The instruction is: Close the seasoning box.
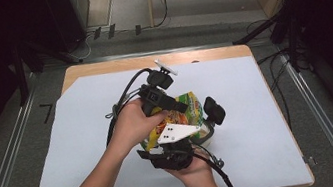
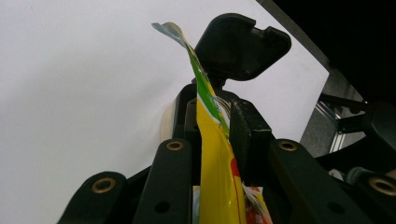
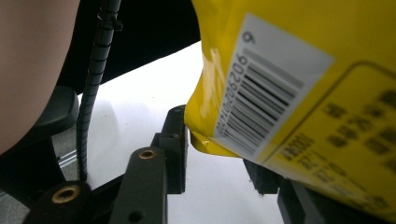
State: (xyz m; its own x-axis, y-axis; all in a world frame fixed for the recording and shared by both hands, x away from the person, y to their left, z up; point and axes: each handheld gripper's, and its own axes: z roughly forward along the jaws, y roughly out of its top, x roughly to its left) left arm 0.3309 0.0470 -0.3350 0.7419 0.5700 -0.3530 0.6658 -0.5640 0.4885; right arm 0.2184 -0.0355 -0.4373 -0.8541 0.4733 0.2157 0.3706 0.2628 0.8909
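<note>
A yellow and green snack bag (image 1: 190,108) hangs over the middle of the white sheet (image 1: 87,151), held between both hands. My left gripper (image 1: 179,107) reaches in from the left and is shut on it. In the left gripper view the bag's thin upper edge (image 2: 212,135) is pinched between the jaws of my left gripper (image 2: 214,122). My right gripper (image 1: 189,138) comes up from below, under its grey plate (image 1: 176,133). In the right gripper view the bag's lower corner, near the barcode (image 3: 266,93), sits between the jaws of my right gripper (image 3: 217,158), against the left pad (image 3: 180,140); the right pad is partly hidden.
The sheet covers most of a wooden table (image 1: 100,68). Cables trail from both grippers over the sheet. Metal rails (image 1: 8,164) run along both sides of the table, and dark stands rise at the back corners.
</note>
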